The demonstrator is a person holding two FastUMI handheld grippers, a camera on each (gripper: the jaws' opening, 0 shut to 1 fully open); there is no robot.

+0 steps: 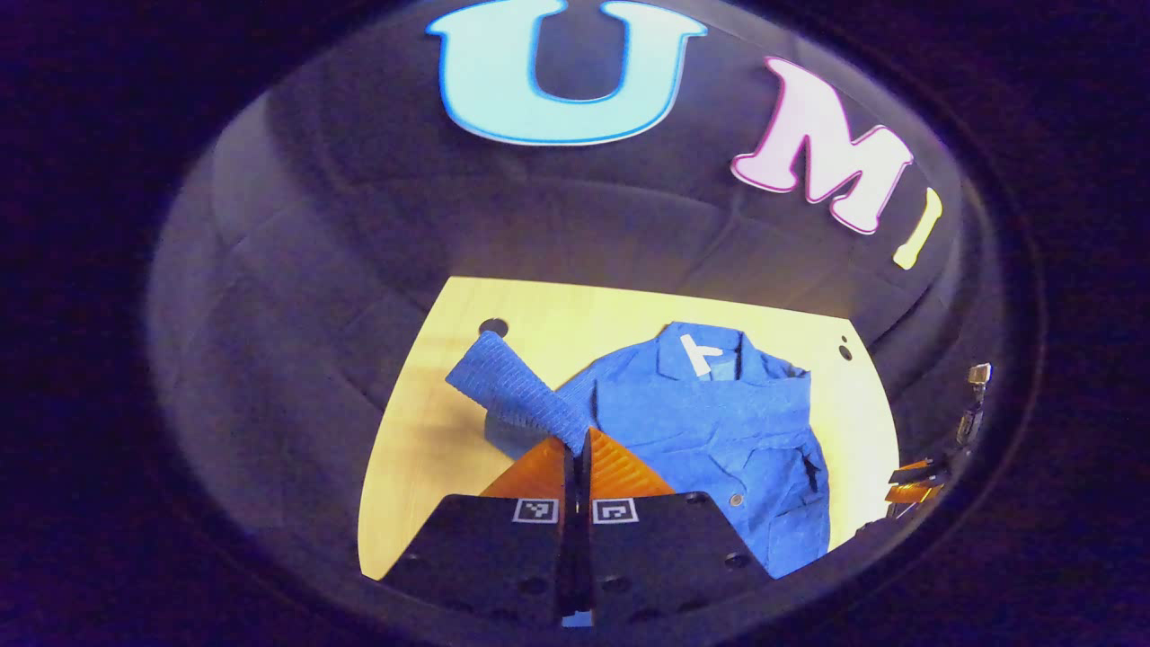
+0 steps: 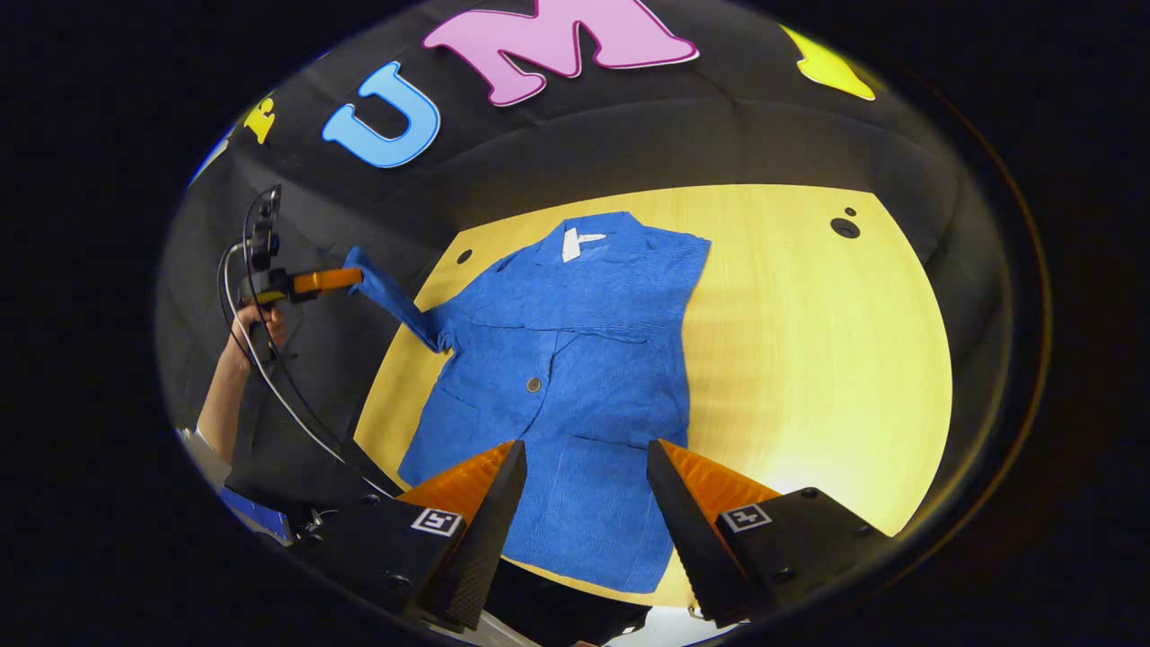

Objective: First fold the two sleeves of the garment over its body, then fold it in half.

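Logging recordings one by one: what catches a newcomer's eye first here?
A bright blue jacket lies spread on the pale wooden table. The left tool is shut on one sleeve, lifted clear of the table at the jacket's side. The right tool hovers open over the jacket's hem.

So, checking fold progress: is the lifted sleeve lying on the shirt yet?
No, the left gripper holds the sleeve up off the table.

The left gripper view sits low and close, looking along its fingers at the blue jacket (image 1: 710, 431) on the table (image 1: 431, 449). The right gripper view looks down from higher up. Both see the jacket and table.
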